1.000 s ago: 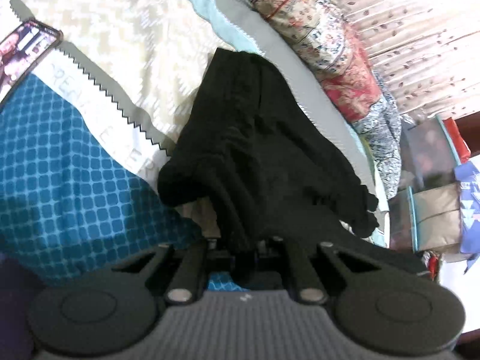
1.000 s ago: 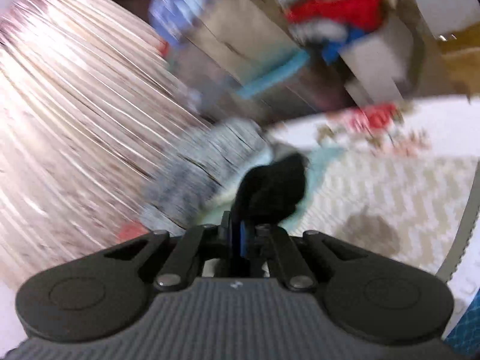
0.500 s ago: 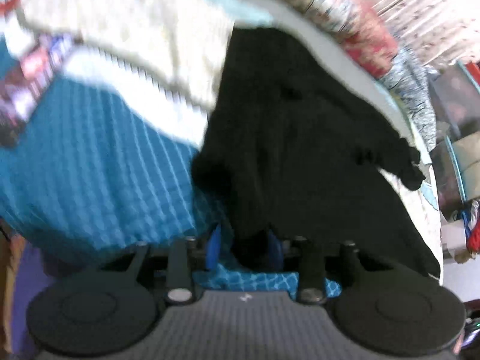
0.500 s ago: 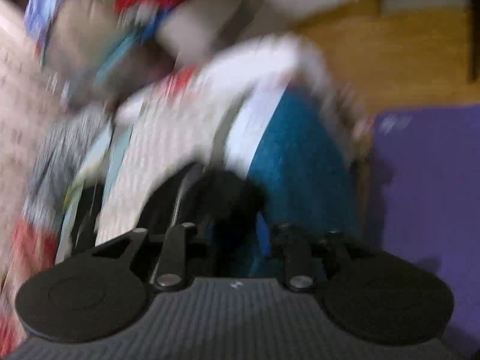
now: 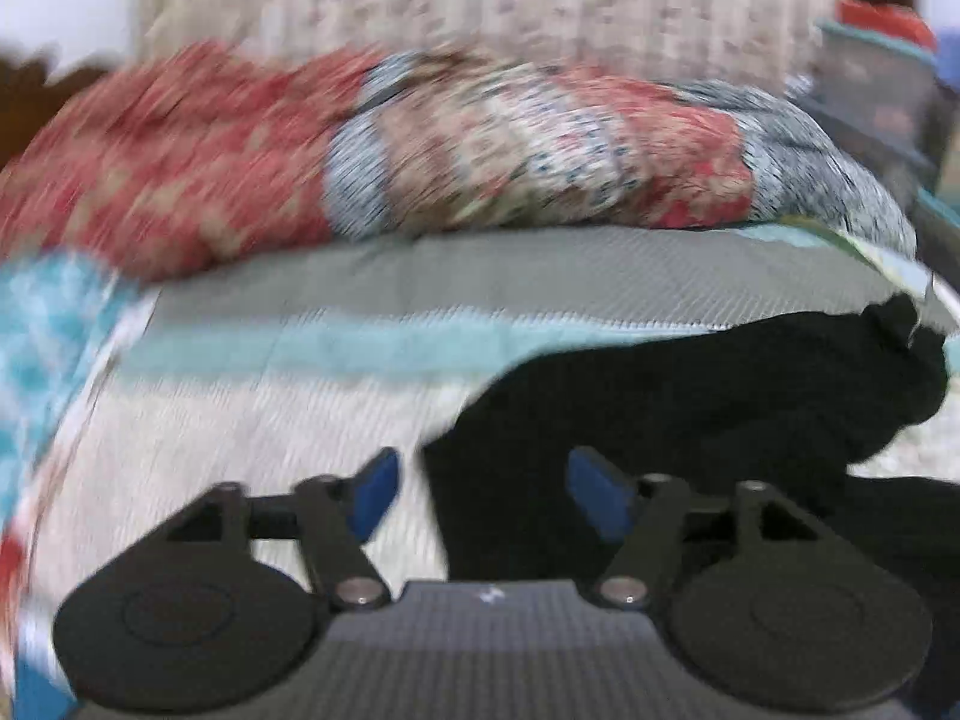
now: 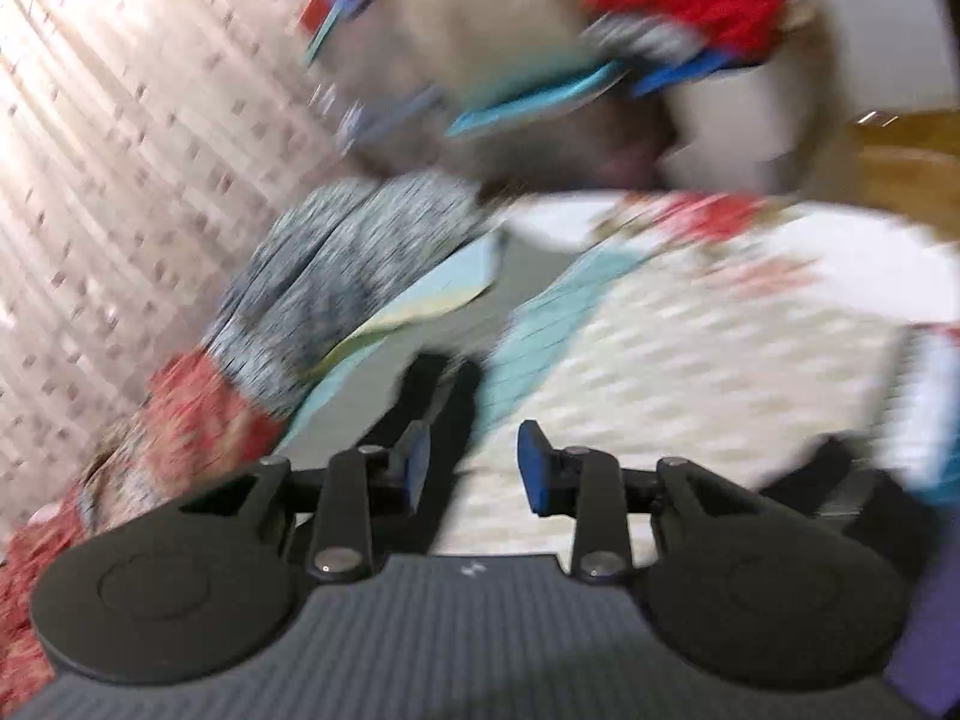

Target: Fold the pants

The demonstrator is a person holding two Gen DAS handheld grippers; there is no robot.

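Both grippers have let go of the pants (image 5: 708, 420) since the earlier frames. Left gripper (image 5: 480, 492) is opening, fingers (image 5: 375, 489) spread, nothing pinched; right gripper (image 6: 474, 462) is opening too, empty. Soft, black, rumpled, the pants lie on the bed (image 5: 240, 420) at 3 o'clock, probably dropped flat for folding.

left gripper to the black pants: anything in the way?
Nothing visible. The left gripper, jaws opening and gripping nothing, hangs right over the crumpled black fabric pants on the cream patterned bedspread. The red and blue patterned quilt roll lies well behind them.
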